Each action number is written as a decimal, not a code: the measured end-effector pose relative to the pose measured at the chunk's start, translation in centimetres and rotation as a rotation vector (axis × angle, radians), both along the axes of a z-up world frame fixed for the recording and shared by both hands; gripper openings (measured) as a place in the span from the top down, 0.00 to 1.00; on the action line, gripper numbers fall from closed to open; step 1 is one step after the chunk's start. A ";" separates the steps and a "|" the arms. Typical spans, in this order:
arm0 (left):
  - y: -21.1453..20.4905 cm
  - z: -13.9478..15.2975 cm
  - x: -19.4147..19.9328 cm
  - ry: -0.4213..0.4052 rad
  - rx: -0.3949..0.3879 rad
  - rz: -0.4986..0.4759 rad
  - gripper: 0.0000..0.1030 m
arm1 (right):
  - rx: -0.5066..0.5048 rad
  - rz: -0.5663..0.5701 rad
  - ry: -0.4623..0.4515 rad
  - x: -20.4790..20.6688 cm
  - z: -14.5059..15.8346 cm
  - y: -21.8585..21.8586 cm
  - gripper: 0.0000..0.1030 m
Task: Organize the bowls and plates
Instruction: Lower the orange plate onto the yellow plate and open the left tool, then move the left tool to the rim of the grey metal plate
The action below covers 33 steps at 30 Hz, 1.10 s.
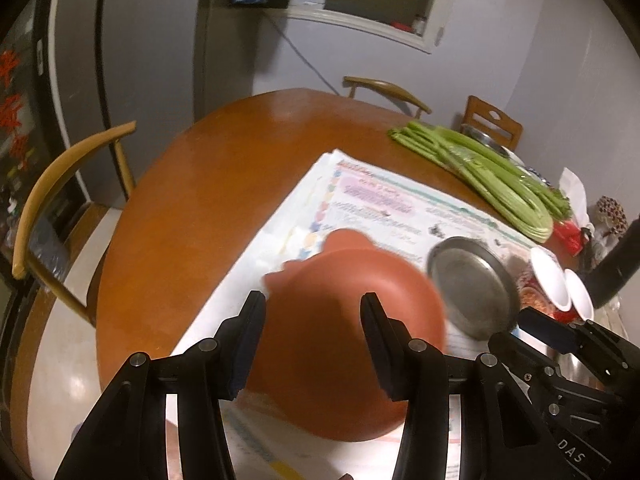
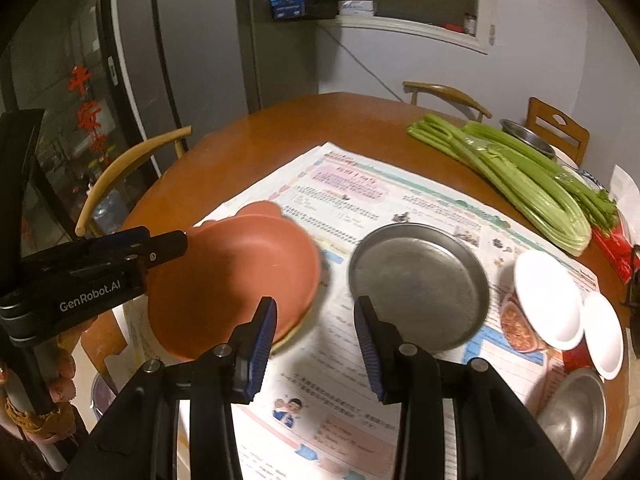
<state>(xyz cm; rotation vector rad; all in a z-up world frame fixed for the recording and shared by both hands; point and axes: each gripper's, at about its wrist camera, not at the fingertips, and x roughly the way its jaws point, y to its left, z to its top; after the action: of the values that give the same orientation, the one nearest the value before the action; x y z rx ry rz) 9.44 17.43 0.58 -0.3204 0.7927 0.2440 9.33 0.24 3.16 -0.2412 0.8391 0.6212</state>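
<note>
Left gripper (image 2: 176, 246): closed on the rim of a terracotta bowl (image 2: 232, 280), which is tilted above the newspaper (image 2: 360, 420), partly over another dish; right gripper (image 2: 316, 344): fingers part-open, nothing between them; steel plate (image 2: 420, 284): flat on the newspaper, right of the bowl; two white bowls (image 2: 548, 300): beyond the plate; celery (image 2: 520, 176): on the round table (image 2: 248, 152).

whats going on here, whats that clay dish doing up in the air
A person is sorting dishes on a round wooden table covered with newspaper. The left hand-held gripper holds a reddish clay dish by its rim, apparently lifted off the paper. The right hand-held gripper is empty, its jaws apart above the newspaper. A metal plate and two white bowls sit to the right, beside celery.
</note>
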 end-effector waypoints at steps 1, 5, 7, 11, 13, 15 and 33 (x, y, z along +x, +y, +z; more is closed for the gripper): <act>-0.5 0.4 0.3 -0.005 0.003 -0.013 0.51 | 0.008 -0.010 -0.001 0.1 0.2 -0.5 0.61; -2.6 1.6 1.3 -0.021 0.010 -0.063 0.51 | 0.037 -0.054 -0.007 0.7 1.1 -2.6 0.61; -3.4 2.1 1.8 -0.028 0.015 -0.085 0.51 | 0.053 -0.076 -0.009 1.0 1.4 -3.7 0.61; -5.3 3.1 3.3 -0.035 0.014 -0.134 0.51 | 0.077 -0.121 -0.011 1.6 2.0 -5.9 0.61; -6.1 3.3 3.8 -0.030 0.020 -0.157 0.51 | 0.091 -0.140 -0.013 1.8 2.2 -6.9 0.61; -6.8 3.3 4.5 -0.017 0.027 -0.174 0.51 | 0.105 -0.158 -0.007 2.1 2.2 -7.8 0.61; -9.8 -0.2 10.5 0.099 0.019 -0.283 0.51 | 0.149 -0.238 0.116 4.7 -1.6 -10.9 0.61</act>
<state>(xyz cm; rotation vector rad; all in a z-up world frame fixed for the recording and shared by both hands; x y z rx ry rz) 19.97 7.59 0.42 -0.1761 0.9226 0.0017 14.06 -10.68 1.54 0.0306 0.9133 0.4743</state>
